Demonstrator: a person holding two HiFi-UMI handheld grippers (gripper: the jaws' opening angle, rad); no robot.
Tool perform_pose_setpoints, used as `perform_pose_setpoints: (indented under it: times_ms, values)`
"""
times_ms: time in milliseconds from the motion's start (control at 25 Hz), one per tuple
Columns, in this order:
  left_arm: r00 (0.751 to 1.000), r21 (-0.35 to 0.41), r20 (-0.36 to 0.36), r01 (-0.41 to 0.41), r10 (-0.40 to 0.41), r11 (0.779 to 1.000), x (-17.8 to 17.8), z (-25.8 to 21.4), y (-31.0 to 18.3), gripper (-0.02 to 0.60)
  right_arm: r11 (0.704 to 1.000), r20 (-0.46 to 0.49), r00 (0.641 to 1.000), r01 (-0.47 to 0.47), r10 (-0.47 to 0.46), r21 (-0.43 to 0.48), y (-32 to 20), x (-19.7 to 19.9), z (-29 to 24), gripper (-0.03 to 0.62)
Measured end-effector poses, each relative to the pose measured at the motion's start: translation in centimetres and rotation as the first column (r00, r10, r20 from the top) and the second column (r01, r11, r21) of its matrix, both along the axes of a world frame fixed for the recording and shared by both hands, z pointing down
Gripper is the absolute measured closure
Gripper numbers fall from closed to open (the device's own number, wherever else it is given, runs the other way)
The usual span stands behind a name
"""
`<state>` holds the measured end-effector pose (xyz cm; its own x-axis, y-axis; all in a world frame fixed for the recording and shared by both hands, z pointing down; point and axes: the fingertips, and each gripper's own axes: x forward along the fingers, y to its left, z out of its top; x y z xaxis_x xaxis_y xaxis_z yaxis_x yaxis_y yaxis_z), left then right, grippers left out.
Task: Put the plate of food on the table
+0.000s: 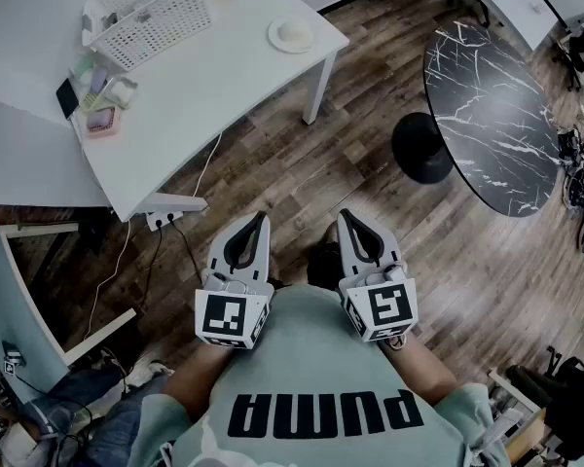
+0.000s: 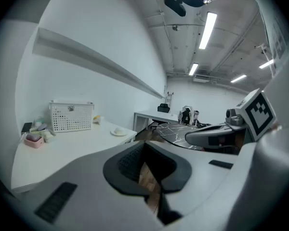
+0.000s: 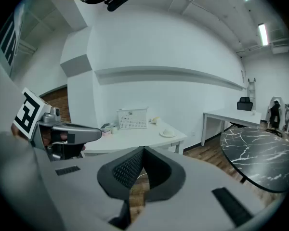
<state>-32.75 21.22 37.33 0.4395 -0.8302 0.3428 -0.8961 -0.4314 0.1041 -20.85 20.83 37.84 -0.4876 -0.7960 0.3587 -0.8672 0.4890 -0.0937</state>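
Head view: left gripper (image 1: 263, 217) and right gripper (image 1: 343, 214) side by side, low over the wooden floor (image 1: 302, 178), close to the body. Left gripper view: jaws closed tip to tip, nothing between. Right gripper view: same, jaws closed and empty. Plate of food (image 1: 293, 34) resting on the white table (image 1: 204, 86) near its corner, well apart from both grippers, to the right of a perforated white basket (image 1: 161, 17). Round black marbled table (image 1: 492, 115) off to the right, separate from the white one.
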Motion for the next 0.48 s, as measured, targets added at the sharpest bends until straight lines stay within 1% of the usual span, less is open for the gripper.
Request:
perform_pose_setpoints:
  times_ms: [280, 480]
  values:
    - [1.0, 0.019, 0.009, 0.016, -0.016, 1.0, 5.7, -1.6, -4.3, 0.575, 0.999, -0.001, 0.999, 0.041, -0.041, 0.028, -4.3, 5.1, -1.3, 0.586]
    - [0.999, 0.024, 0.031, 0.029, -0.03, 0.999, 9.1, -2.0, -6.5, 0.575, 0.998, 0.005, 0.999, 0.052, -0.053, 0.043, -6.9, 8.9, -1.8, 0.586]
